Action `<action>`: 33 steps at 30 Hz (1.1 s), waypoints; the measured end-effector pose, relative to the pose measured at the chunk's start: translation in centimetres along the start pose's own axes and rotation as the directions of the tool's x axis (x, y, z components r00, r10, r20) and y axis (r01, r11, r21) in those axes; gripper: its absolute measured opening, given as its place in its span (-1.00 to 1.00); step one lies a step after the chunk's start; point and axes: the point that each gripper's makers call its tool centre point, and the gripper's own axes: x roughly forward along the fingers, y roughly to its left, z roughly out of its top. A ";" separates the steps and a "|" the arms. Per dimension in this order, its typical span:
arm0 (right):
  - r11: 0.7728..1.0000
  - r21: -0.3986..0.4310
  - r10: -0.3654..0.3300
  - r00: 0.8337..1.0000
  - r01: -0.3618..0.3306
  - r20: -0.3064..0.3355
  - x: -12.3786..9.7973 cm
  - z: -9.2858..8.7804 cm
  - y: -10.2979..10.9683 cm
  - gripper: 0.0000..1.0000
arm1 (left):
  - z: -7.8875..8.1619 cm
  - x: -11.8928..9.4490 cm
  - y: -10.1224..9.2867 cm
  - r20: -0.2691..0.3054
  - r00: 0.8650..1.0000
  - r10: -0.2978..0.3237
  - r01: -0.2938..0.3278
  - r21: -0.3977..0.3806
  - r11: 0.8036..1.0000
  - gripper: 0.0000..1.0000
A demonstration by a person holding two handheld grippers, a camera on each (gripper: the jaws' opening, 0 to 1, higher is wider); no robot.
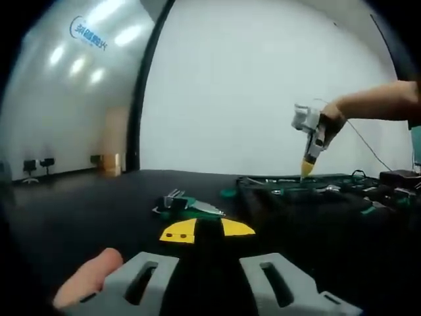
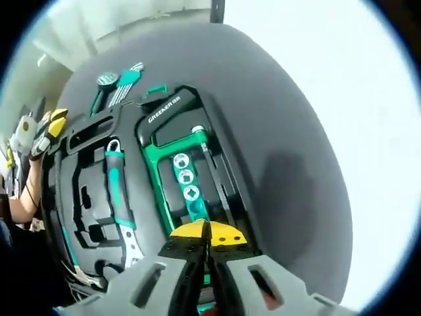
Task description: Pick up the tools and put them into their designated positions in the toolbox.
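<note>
- Left gripper view: left gripper (image 1: 207, 232) low over the dark desk (image 1: 79, 217), yellow-tipped fingers (image 1: 179, 231) pressed together w/ nothing between them; a person's fingertip (image 1: 89, 282) shows at 7 o'clock beside the grey body.
- Just past the tips, toward 12 o'clock, a green-handled tool bundle (image 1: 187, 206) lies on the desk (metal keys at its left end, exact kind too small to tell).
- Toolbox (image 1: 316, 191) sits open at 3 o'clock, seen edge-on, so its slots can't be read from here.
- Right gripper (image 1: 309, 164) hangs over the toolbox, held by a hand (image 1: 337, 118) w/ a forearm reaching in from the right edge; yellow tip points down at the tray.
- Right gripper view: looks down into the toolbox (image 2: 217, 151) — this gives the layout the other view hides. Right gripper (image 2: 209, 238) at 6 o'clock, fingers closed tip to tip, holding nothing.
- Green hacksaw frame (image 2: 172, 112) and a green strip w/ three round sockets (image 2: 186, 184) sit in the right half; a green-grip wrench (image 2: 117, 191) lies in its slot in the left half, empty cut-outs beside it.
- Hex key set (image 2: 122, 82) w/ green holder rests on the desk beyond the box at 11 o'clock.
- Left gripper (image 2: 51, 128) shows at 9 o'clock, yellow tip near the box's edge.
</note>
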 end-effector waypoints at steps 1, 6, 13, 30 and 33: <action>1.000 -0.008 -0.003 1.000 0.003 -0.003 0.0 0.0 0.1 -1.00 | 0.0 0.0 0.0 0.000 1.000 0.002 -0.002 0.001 1.000 -0.73; 0.999 -0.034 -0.008 1.000 0.007 -0.028 0.4 -0.4 0.2 -1.00 | 0.0 -0.1 0.0 0.000 1.000 0.003 -0.003 0.001 1.000 -0.73; 0.998 -0.061 -0.029 0.999 0.026 -0.041 0.4 -0.6 0.5 -1.00 | 0.0 -0.1 0.0 -0.001 1.000 0.006 -0.006 0.002 1.000 -0.73; 0.994 -0.059 -0.092 0.994 0.089 -0.059 1.3 0.7 -2.3 -1.00 | -0.2 0.0 0.1 -0.010 1.000 0.013 -0.013 -0.002 1.000 -0.73; 0.995 -0.049 -0.094 0.994 0.092 -0.058 1.4 0.9 -2.7 -1.00 | -0.2 0.0 0.1 -0.010 1.000 0.013 -0.013 -0.001 1.000 -0.73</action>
